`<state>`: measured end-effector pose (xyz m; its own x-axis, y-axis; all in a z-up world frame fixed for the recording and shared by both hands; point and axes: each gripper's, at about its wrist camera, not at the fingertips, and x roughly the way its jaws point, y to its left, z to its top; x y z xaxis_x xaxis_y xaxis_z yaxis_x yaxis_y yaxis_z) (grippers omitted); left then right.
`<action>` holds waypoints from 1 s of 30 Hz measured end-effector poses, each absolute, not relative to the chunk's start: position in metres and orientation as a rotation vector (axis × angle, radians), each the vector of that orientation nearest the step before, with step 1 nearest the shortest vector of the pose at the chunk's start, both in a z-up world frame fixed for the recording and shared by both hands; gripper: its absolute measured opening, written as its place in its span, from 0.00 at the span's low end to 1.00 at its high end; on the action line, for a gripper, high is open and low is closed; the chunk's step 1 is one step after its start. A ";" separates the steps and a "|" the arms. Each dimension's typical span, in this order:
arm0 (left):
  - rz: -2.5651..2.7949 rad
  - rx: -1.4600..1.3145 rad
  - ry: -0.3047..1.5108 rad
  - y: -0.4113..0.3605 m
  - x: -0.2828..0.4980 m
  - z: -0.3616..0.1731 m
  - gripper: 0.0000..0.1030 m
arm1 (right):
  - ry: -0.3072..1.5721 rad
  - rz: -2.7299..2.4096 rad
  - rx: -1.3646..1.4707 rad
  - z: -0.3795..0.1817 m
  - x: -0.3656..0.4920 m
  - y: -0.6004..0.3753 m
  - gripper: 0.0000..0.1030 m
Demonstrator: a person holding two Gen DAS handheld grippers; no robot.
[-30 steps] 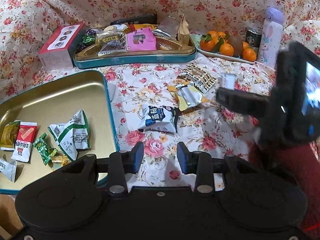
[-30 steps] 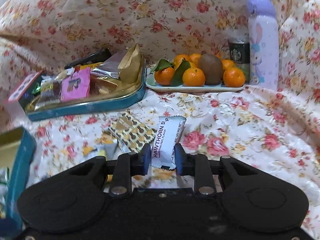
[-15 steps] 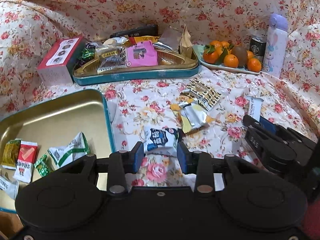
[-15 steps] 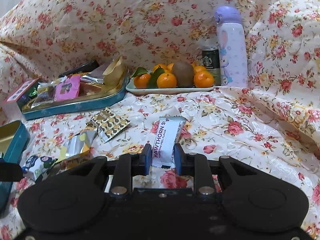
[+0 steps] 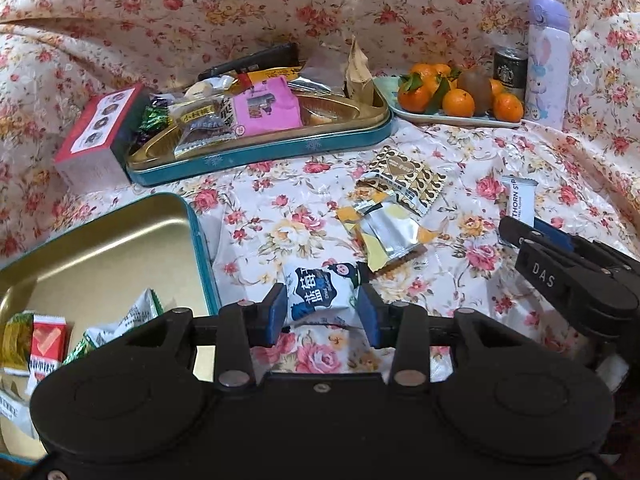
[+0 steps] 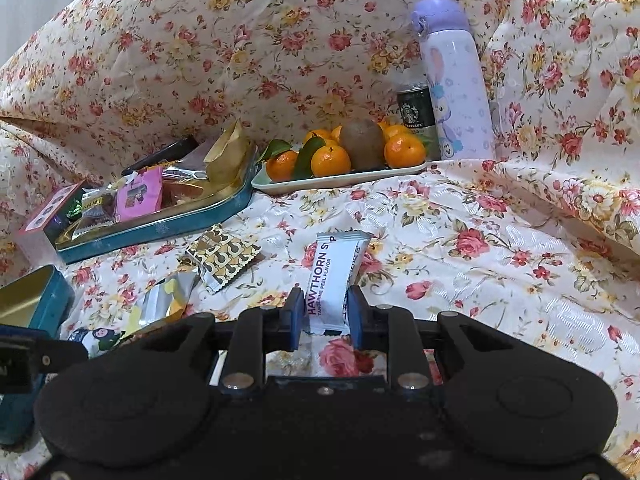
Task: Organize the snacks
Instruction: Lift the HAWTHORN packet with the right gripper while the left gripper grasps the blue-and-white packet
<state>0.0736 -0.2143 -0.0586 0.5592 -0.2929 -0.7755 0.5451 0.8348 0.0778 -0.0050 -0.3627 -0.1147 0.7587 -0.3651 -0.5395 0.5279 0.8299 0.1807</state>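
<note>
1. Snacks lie loose on the floral surface (image 5: 280, 216): a blue-and-white packet (image 5: 320, 294) sits between the left gripper's (image 5: 322, 314) spread fingers.
2. Right gripper (image 6: 325, 316) pinches the white hawthorn bar (image 6: 334, 280).
3. Gold tin (image 5: 100, 240) at left holds wrapped snacks.

A blue and white snack bag (image 5: 322, 294) lies flat on the flowery cloth. A long white snack bar (image 6: 336, 282) lies nearby.
</note>
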 end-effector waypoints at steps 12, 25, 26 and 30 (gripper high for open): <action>-0.562 0.356 0.922 -0.221 0.093 -0.069 0.53 | 0.503 -0.491 0.358 -0.115 -0.007 -0.365 0.24; -0.558 0.368 0.913 -0.228 0.095 -0.073 0.47 | 0.494 -0.489 0.377 -0.115 -0.008 -0.366 0.24; -0.558 0.370 0.909 -0.228 0.094 -0.072 0.47 | 0.493 -0.489 0.380 -0.115 -0.008 -0.366 0.24; -0.559 0.362 0.904 -0.225 0.090 -0.067 0.46 | 0.490 -0.488 0.384 -0.116 -0.009 -0.366 0.23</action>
<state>0.0901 -0.2247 -0.0674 0.4916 -0.3017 -0.8169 0.5962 0.8003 0.0633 -0.0088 -0.3660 -0.1156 0.7728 -0.3496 -0.5297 0.5284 0.8168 0.2318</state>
